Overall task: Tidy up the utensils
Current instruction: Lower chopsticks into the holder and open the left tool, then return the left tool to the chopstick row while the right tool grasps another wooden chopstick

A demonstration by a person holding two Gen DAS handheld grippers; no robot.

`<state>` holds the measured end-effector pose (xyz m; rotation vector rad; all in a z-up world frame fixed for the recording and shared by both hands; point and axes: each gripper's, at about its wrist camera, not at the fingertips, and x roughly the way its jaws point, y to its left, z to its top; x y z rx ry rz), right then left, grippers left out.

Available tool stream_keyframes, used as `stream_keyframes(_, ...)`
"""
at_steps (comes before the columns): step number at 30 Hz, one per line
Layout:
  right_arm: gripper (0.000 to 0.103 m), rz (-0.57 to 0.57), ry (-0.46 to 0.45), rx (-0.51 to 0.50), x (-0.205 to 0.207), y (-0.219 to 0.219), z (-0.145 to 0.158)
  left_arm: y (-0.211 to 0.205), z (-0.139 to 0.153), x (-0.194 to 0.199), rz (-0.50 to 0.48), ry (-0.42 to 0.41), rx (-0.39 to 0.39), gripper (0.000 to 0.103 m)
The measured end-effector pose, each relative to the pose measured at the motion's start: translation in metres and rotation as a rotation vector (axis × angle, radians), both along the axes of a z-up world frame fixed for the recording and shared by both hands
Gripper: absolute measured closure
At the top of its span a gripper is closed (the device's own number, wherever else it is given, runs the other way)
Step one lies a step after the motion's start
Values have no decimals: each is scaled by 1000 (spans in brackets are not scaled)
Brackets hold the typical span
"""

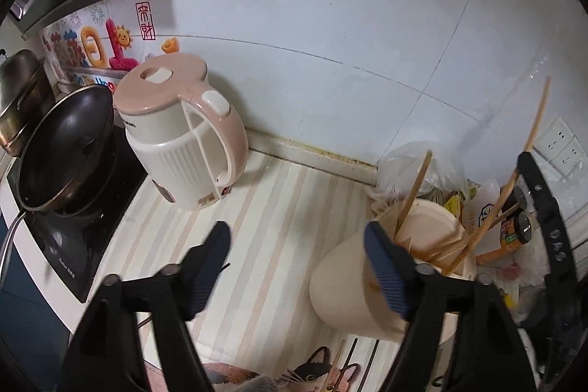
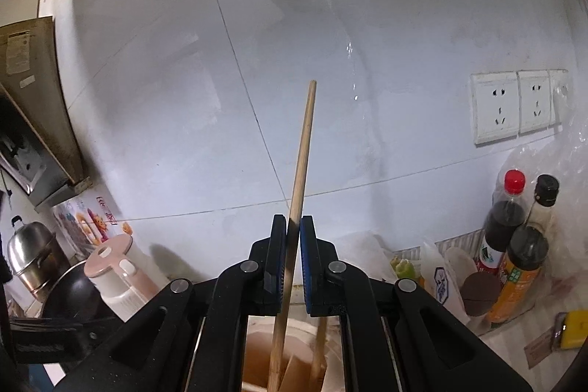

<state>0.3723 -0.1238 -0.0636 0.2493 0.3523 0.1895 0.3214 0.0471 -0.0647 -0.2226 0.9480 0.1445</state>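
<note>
- Our right gripper (image 2: 293,237) clamps a wooden chopstick (image 2: 303,153) near-upright, its lower end already inside the cream holder (image 1: 352,278) near the counter's (image 1: 257,226) back edge.
- Our left gripper (image 1: 297,267) hangs beside the holder, fingers wide apart, empty.
- Only the left view shows more chopsticks (image 1: 362,366) at the front edge.

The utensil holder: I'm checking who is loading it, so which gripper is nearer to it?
Right. The right gripper is directly above the utensil holder, shut on a chopstick reaching into it. The left gripper is open alongside, one finger by its rim.
</note>
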Motion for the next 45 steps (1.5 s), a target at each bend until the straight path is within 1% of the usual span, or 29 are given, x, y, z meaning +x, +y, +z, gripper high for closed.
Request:
stream_keyframes(1,95,3,-7,-4,-6,-2,2,1,-1,-1,-1,0,2,22)
stream_keyframes(3,95,19,-9,-10,-13,-4,5,0,-4,-3,-13,-2,17,13)
stream_keyframes(5,96,33,-1,-5,-21,-7,11,-1,-6,-5,-26,2,48,10)
stream_keyframes(8,96,32,35,13,-30,-12,25,5,-5,-19,-44,-6,108,9)
stream_keyframes(10,96,22,63,26,-37,-19,34,14,-10,-33,-53,-4,153,9)
stream_keyframes(13,96,8,121,42,-62,-38,44,32,-30,-55,-44,36,231,9)
stream_keyframes(15,96,6,176,36,-77,-48,38,46,-50,-69,-33,86,280,9)
stream_keyframes(17,96,10,304,2,-91,-54,15,61,-78,-81,-21,156,314,9)
stream_keyframes(19,96,9,446,-9,-97,-59,-18,75,-110,-90,-22,234,305,9)
stream_keyframes(20,96,9,490,-16,-98,-59,-31,81,-125,-93,-25,274,301,10)
stream_keyframes(22,96,-6,626,-30,-103,-62,-77,91,-157,-94,-44,355,310,10)
stream_keyframes(23,96,-9,687,-33,-105,-63,-97,92,-168,-93,-57,381,324,10)
stream_keyframes(24,96,-18,720,-23,-106,-67,-111,93,-182,-90,-82,411,347,10)
stream_keyframes(25,96,-19,772,-27,-108,-67,-134,94,-192,-88,-100,432,361,10)
stream_keyframes(26,96,-26,804,-43,-107,-66,-147,94,-203,-85,-120,452,377,11)
stream_keyframes(27,96,-33,845,-34,-107,-67,-164,95,-216,-79,-151,477,399,11)
stream_keyframes(29,96,-31,910,-22,-106,-67,-189,97,-232,-70,-179,507,442,11)
stream_keyframes(30,96,-31,923,-23,-106,-68,-196,97,-237,-67,-193,514,454,12)
stream_keyframes(31,96,-22,947,-31,-105,-66,-206,97,-242,-62,-207,524,458,14)
stream_keyframes(32,96,-22,962,-33,-103,-65,-212,97,-246,-57,-217,530,465,23)
stream_keyframes(33,96,-18,970,-39,-105,-62,-215,98,-250,-53,-226,534,462,40)
stream_keyframes(34,96,-8,988,-50,-103,-58,-220,99,-251,-52,-231,535,453,48)
stream_keyframes(35,96,-8,1000,-50,-101,-58,-224,99,-248,-51,-229,518,421,73)
stream_keyframes(36,96,0,1012,-53,-98,-55,-226,99,-247,-50,-223,533,401,103)
stream_keyframes(37,96,5,1024,-59,-96,-53,-229,101,-250,-50,-206,551,359,103)
stream_keyframes(39,96,9,1035,-74,-92,-51,-231,100,-248,-52,-169,542,327,103)
stream_keyframes(40,96,13,1043,-86,-91,-50,-232,102,-245,-55,-137,544,285,103)
stream_keyframes(42,96,17,1059,-102,-89,-50,-235,107,-242,-62,-59,551,164,103)
stream_keyframes(45,96,28,1098,-133,-87,-50,-242,114,-239,-81,53,566,-50,103)
